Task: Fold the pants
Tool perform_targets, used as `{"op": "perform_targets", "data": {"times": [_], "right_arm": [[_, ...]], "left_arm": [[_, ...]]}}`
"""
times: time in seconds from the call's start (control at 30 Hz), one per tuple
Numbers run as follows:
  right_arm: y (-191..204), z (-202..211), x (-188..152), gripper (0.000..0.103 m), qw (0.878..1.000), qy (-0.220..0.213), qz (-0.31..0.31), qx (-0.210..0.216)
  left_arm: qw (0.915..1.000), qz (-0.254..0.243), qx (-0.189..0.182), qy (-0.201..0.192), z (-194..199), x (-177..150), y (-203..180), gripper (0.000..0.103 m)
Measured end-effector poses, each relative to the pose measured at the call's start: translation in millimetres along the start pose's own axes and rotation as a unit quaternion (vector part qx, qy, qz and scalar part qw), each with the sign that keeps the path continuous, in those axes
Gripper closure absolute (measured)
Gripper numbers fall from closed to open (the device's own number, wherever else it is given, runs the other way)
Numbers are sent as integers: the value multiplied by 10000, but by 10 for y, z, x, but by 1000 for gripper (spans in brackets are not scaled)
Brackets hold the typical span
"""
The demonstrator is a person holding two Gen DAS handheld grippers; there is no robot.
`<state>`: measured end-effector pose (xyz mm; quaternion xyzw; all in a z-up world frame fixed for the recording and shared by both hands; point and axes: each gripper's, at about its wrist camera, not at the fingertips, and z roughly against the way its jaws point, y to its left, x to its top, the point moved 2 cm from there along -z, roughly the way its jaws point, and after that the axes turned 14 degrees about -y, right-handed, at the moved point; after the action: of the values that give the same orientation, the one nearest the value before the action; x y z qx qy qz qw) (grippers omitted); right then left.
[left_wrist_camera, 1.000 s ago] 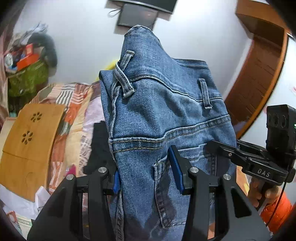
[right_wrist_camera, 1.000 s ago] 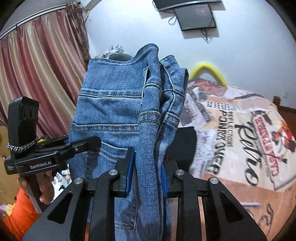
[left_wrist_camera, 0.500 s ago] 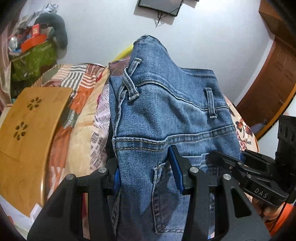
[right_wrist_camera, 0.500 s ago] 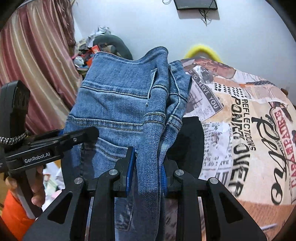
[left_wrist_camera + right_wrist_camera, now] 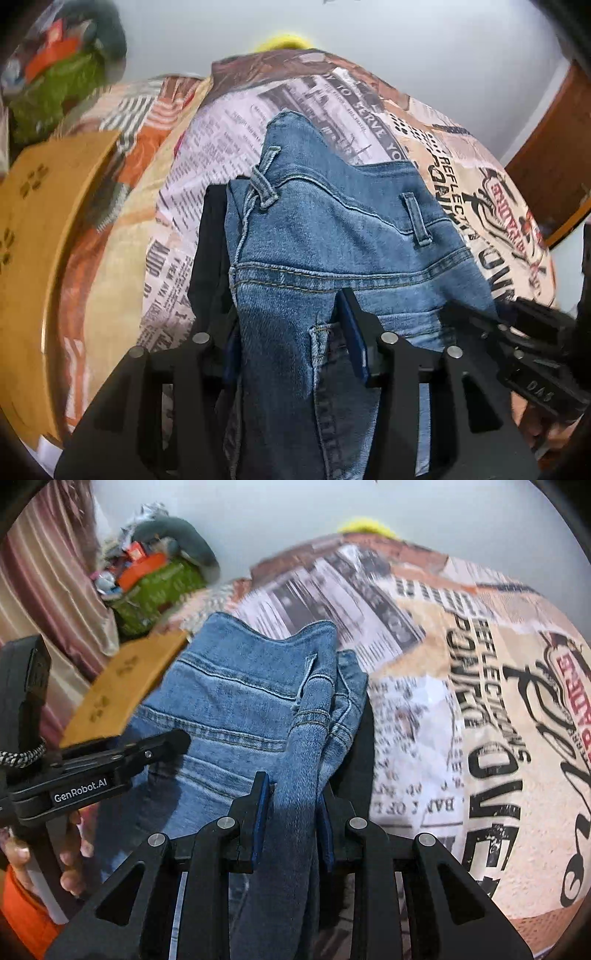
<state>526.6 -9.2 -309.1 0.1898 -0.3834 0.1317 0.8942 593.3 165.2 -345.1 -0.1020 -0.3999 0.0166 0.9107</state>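
Note:
Blue denim jeans (image 5: 332,236) hang doubled over between both grippers, waistband end pointing away over the bed. My left gripper (image 5: 291,332) is shut on a wide bunch of the denim near a back pocket. In the right wrist view the same jeans (image 5: 236,701) show their waistband and seams, and my right gripper (image 5: 291,812) is shut on a narrow folded edge of them. The left gripper (image 5: 110,760) also appears at the left of that view, held by a hand. The right gripper's body (image 5: 535,354) shows at the right of the left wrist view.
Below lies a bed with a newspaper-print cover (image 5: 461,701). A dark garment (image 5: 210,258) lies on it under the jeans. A wooden lap tray (image 5: 37,240) sits at the left, with a cluttered green bag (image 5: 159,587) behind it. A wooden door (image 5: 554,155) stands at right.
Both grippers have come down toward the bed with the jeans still held; the views now tilt downward onto the printed cover, and the wall screen has left view.

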Motion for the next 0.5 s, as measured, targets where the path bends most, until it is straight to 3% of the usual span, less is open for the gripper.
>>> {"op": "perform_targets", "data": {"times": [0.17,0.27,0.37,0.5], "right_arm": [[4,194,31,80,9998,106,99,-151],[23,436,100,76,9991,-51,322,-256],[61,849,247,69,9985,-399,323,-197],[176,1484,426,69,9946,-993,302,-83]], "left_arm": [[9997,-5,185,126,145,31,0,52],[9994,-139,318,-45,446,92,-61,52],[9989,-204,300,-281,833,180,-157,52],[9957,-340,287,-811,1610,304,-417,52]]}}
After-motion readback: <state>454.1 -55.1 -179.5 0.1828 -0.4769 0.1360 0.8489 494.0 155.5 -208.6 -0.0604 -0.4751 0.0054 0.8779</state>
